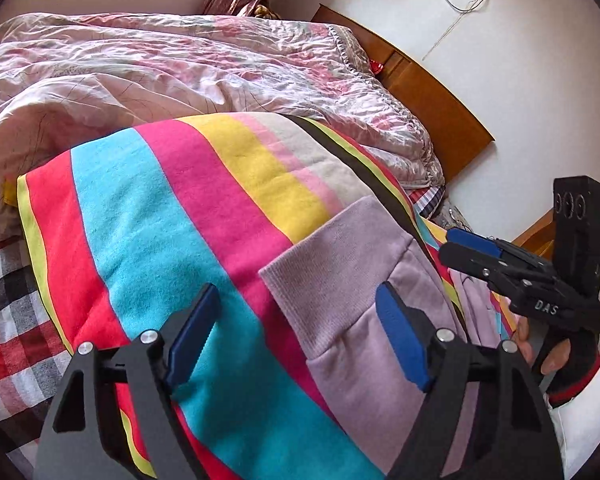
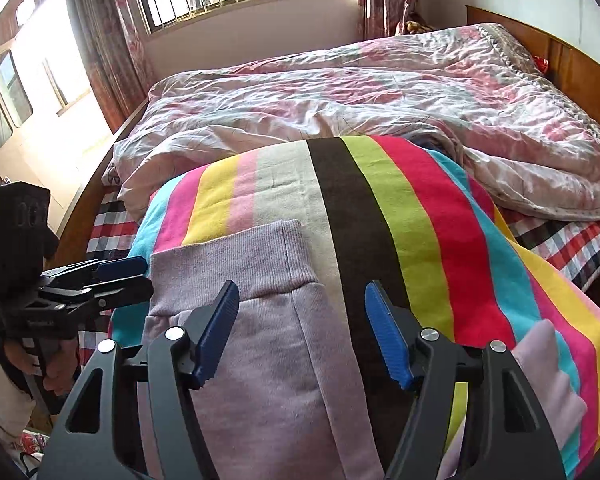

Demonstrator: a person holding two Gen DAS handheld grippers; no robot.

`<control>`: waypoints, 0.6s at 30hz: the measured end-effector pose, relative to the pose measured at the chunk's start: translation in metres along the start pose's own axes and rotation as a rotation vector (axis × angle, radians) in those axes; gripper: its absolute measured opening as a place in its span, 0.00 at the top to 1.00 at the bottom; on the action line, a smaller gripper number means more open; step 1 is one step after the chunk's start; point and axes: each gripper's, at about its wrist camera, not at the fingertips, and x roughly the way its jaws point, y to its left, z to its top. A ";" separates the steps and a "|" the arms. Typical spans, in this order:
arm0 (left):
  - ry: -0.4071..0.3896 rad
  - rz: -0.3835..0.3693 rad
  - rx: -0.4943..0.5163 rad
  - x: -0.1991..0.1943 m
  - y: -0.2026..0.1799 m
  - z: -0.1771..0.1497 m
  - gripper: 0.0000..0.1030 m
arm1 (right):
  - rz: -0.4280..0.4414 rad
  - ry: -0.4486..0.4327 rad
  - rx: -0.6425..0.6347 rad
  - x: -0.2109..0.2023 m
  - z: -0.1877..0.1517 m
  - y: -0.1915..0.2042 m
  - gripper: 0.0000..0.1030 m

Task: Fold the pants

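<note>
1. The lilac pants lie flat on a striped blanket spread over the near part of the bed, with a rumpled pink quilt beyond it.
2. Their ribbed cuff is the far end; the long axis runs from there back toward the person, under both tools.
3. The right gripper hovers over the leg with its fingers spread wide, grasping nothing; the fabric sits straight below and ahead of it.
4. The left gripper is likewise released, its fingers parted; the pants lie toward its right side, with only its right finger over the cloth.
5. In my judgement the right gripper is better centred on the leg and the left is nearer the cuff's left edge.
6. A fold along the length probably calls for each tool to pinch one cuff corner and carry it toward the near end, which is out of view.
</note>
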 end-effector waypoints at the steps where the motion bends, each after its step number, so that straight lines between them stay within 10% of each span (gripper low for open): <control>1: 0.000 0.003 0.006 0.002 -0.001 0.000 0.23 | 0.014 0.017 0.003 0.011 0.003 -0.001 0.37; 4: -0.001 0.026 0.028 0.010 -0.002 0.000 0.36 | 0.036 0.058 -0.011 0.033 0.002 0.002 0.52; 8: -0.008 0.078 0.103 0.016 -0.008 -0.003 0.90 | 0.002 0.006 -0.050 0.031 -0.001 0.011 0.77; 18: -0.106 0.072 0.094 -0.025 -0.003 0.000 0.95 | -0.044 -0.077 -0.068 0.021 0.016 0.035 0.86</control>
